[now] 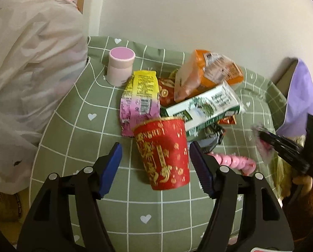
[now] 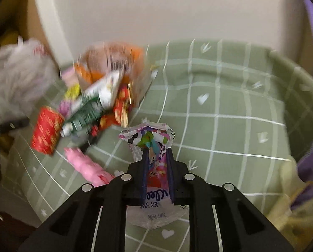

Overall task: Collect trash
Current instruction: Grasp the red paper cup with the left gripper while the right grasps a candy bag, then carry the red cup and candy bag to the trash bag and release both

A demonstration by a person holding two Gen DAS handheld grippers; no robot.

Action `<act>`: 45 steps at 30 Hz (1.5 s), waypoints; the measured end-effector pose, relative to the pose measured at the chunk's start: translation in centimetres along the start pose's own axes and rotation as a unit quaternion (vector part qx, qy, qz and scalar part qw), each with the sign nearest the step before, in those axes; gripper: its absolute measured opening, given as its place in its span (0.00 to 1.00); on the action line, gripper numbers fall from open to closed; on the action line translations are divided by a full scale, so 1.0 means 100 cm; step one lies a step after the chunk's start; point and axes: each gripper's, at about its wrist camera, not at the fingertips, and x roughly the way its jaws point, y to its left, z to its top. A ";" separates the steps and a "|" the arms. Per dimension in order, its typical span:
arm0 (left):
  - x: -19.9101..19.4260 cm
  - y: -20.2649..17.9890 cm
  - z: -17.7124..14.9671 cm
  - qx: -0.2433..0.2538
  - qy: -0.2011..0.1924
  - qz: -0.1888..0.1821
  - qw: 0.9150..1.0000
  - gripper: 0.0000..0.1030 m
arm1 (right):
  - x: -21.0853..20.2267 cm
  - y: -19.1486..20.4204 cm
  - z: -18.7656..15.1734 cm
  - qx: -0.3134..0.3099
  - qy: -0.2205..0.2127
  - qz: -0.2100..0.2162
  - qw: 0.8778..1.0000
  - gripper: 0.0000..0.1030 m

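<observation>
**Snack wrapper pinched as litter pile waits on a checked green cloth**

The right gripper [image 2: 157,157] is clamped on a crumpled multicoloured snack wrapper [image 2: 150,135], whose torn top fans out at 12 o'clock from the fingertips; its white lower end carries blue script and small print too blurred to read.

The left gripper [image 1: 155,149] stands apart, its blue pads [image 1: 111,168] on either side of a red paper cup with gold lettering [image 1: 162,153] that lies tipped between them without either pad touching it. The gold characters cannot be made out.

At 12 o'clock from the cup sits the rest of the heap: a yellow-and-pink foil packet [image 1: 138,100] with a barcode and fine print, a green-and-white carton [image 1: 204,107] lying on its side, and an orange-and-clear plastic bag [image 1: 206,73] bearing a label too small to read. A pink ridged plastic piece [image 1: 236,162] lies at 3 o'clock from the cup. A pale pink lidded jar [image 1: 119,67] stands upright at 11 o'clock, apart from the pile.

The green cloth with white grid lines and hearts [image 1: 83,147] runs bare toward 6 and 8 o'clock in the left wrist view, and toward 2 o'clock in the right wrist view. A white plastic bag [image 1: 30,63] crowds its edge at 9 o'clock; a plain wall closes off 12 o'clock.
</observation>
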 end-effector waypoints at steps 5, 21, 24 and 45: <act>0.018 0.012 0.016 -0.044 0.023 -0.024 0.998 0.64 | -0.034 -0.003 -0.007 0.029 -0.034 0.006 0.999 0.16; 0.062 -0.001 0.023 -0.027 0.091 -0.016 0.995 0.63 | -0.076 0.007 -0.037 0.032 -0.037 -0.025 0.998 0.16; 0.053 -0.001 0.026 -0.035 0.080 -0.023 0.996 0.55 | -0.086 0.007 -0.037 0.031 -0.046 -0.031 0.998 0.16; -0.086 -0.230 0.079 0.207 -0.178 -0.297 0.915 0.53 | -0.251 -0.046 -0.039 0.088 -0.182 -0.220 0.954 0.16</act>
